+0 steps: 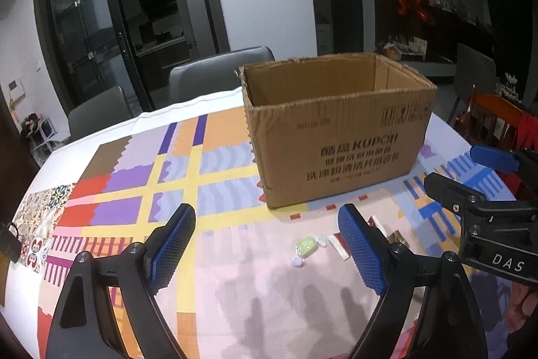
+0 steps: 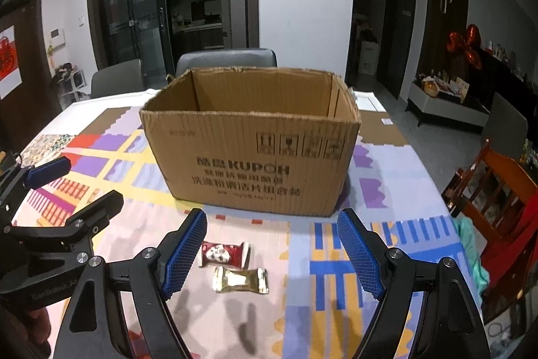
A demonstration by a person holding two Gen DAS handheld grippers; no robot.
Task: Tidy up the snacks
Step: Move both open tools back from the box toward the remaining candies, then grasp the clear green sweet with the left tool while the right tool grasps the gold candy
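Both grippers, left gripper [image 1: 269,251] and right gripper [image 2: 270,253], are standing wide and empty; candies [image 2: 224,254] are lying between the right jaws, ready for grabbing, with the box [image 2: 252,157] waiting open beyond.

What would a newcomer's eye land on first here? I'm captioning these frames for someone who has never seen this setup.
First, the open cardboard box standing mid-table on the colourful patchwork tablecloth. Next, the wrapped snacks in front of it: a red-wrapped candy and a gold-wrapped candy lying between the open right gripper's fingers, and a green-wrapped candy on the cloth ahead of the open left gripper.
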